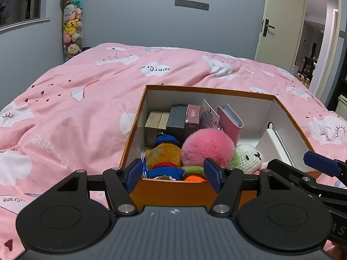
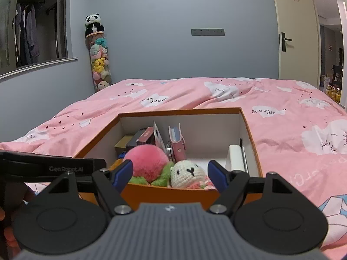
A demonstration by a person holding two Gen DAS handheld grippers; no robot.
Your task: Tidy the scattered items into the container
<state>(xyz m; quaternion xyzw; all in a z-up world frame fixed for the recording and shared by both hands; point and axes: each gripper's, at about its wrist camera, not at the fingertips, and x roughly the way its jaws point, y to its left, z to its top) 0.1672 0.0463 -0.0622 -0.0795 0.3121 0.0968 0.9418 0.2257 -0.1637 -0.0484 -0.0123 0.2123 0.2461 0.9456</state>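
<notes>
Both tools hover side by side at the near wall of the orange box (image 1: 173, 191) on the pink bedspread (image 1: 71, 108), the left gripper (image 1: 173, 172) and right gripper (image 2: 171, 174) tilted downward, jaws spread wide and empty (the plush toys (image 1: 207, 146) already lie inside).

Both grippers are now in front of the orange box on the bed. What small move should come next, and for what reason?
Probably draw both grippers back from the box. The left gripper and right gripper stand open with nothing between their fingers, and the plush toys, such as the pink ball, already lie inside. No loose item shows on the bedspread in either view, so the tidying looks finished.
</notes>
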